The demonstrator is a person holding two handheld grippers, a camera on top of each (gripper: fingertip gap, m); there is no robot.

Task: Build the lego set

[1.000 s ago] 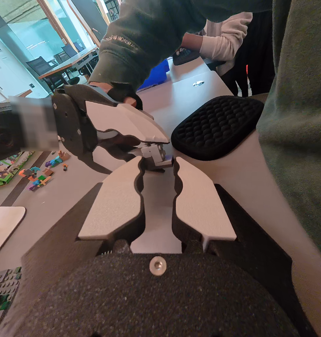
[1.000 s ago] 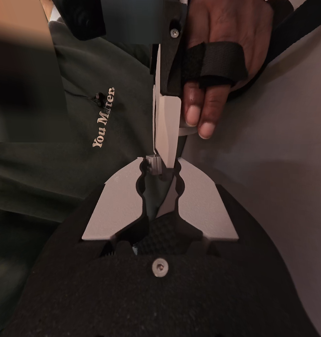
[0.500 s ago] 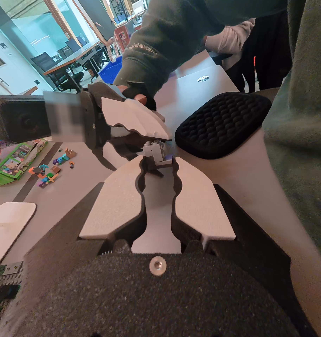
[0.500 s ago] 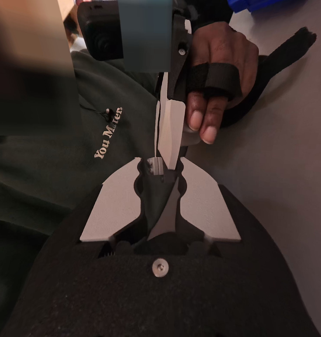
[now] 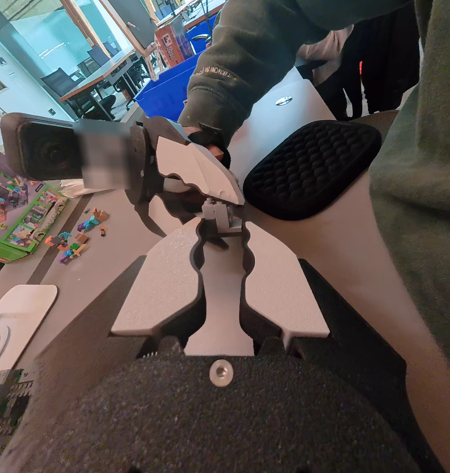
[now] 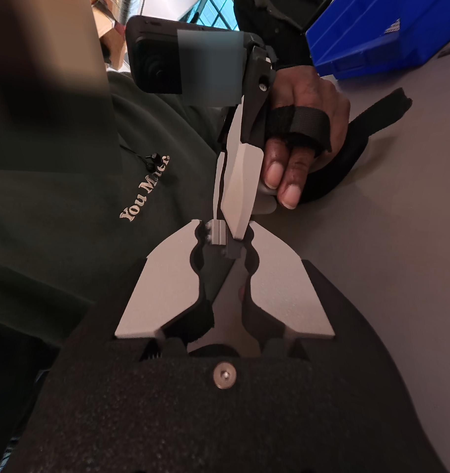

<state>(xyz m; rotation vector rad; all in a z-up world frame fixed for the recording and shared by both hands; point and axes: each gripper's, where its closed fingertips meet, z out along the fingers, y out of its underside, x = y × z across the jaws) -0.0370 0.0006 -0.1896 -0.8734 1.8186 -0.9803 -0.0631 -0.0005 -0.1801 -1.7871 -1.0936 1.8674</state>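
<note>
Both tongs meet at one small grey lego assembly (image 5: pixel 220 217) held above the table (image 5: pixel 111 258): I see my left gripper (image 5: pixel 221 226) with its tips clamped on the flat plate at the assembly's base, and my right gripper (image 6: pixel 225 234) pinching the same piece from the opposite side, its fingers crossing the left one's edge-on. Just behind sits a black textured pad (image 5: pixel 310 169). Farther left, loose coloured bricks (image 5: pixel 72 238) lie scattered beside a green set box (image 5: pixel 16 217), with a blue bin (image 5: pixel 167 89) beyond
</note>
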